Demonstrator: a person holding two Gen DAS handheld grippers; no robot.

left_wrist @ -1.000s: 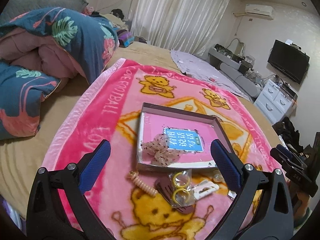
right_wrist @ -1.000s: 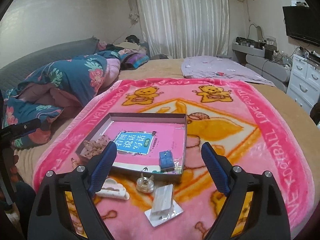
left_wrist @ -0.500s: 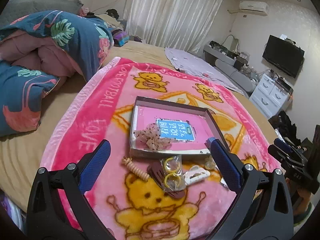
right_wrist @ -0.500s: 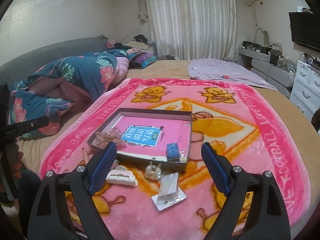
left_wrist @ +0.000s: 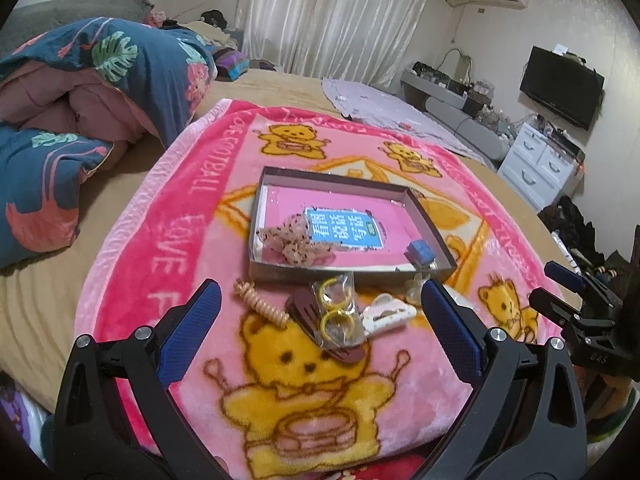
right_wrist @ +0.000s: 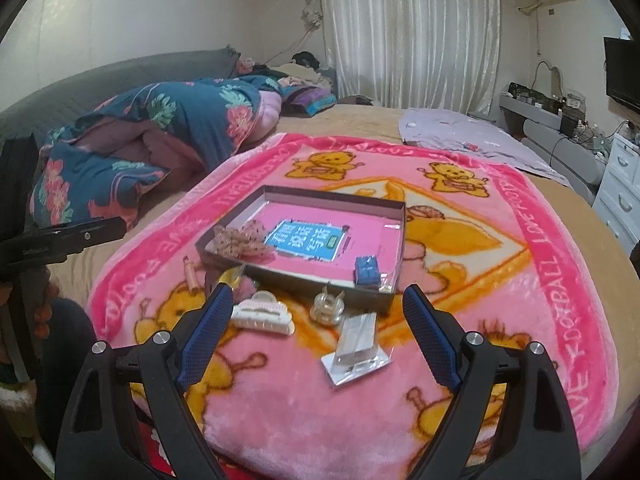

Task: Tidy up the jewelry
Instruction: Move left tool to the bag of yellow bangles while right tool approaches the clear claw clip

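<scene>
Left gripper point(left_wrist: 320, 316) and right gripper point(right_wrist: 316, 312), jaws spread and empty, overlook loose hair accessories awaiting transfer into the shallow box point(left_wrist: 424, 216) mid-blanket point(left_wrist: 180, 240).

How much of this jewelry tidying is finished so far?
Done: a lacy beige bow and a small blue box lie in the shallow grey tray. In hand: nothing. Left: the white claw clip, clear small clip and bagged yellow rings.
</scene>
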